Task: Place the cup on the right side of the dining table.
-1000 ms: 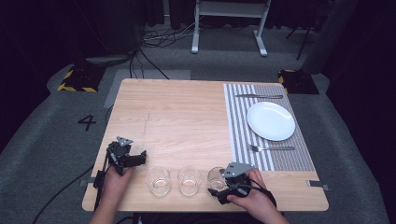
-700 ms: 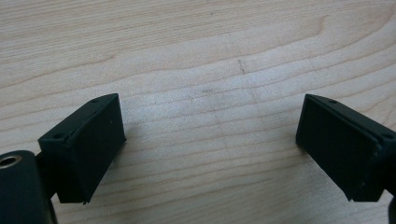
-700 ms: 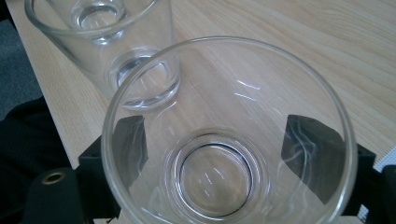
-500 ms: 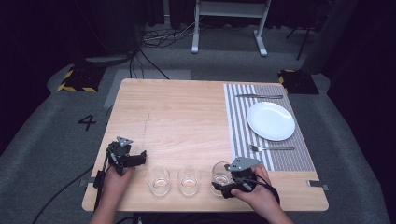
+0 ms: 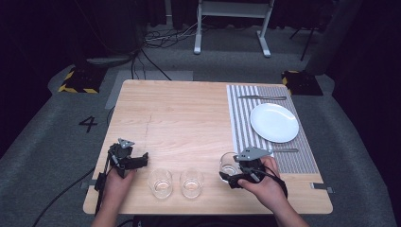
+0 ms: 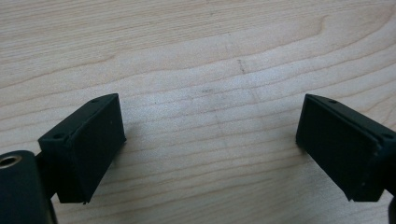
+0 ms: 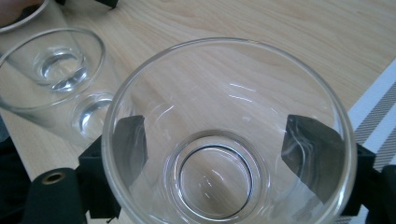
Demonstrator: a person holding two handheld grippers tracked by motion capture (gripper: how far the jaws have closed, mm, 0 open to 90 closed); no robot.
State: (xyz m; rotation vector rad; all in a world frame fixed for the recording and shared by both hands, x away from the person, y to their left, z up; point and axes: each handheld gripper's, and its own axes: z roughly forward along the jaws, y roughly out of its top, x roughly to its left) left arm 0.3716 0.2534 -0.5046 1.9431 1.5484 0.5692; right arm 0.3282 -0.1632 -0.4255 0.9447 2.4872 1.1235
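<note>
While the left tool point(image 5: 137, 161) gapes wide, the right tool point(image 5: 230, 174) clasps a glass point(image 7: 224, 135).

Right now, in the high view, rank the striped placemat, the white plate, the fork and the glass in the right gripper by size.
1. striped placemat
2. white plate
3. fork and glass: too different in shape to rank; the fork looks longer, the glass wider.

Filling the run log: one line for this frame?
right gripper: shut on glass, near placemat | left gripper: open, over bare table | two glasses at front edge
</note>
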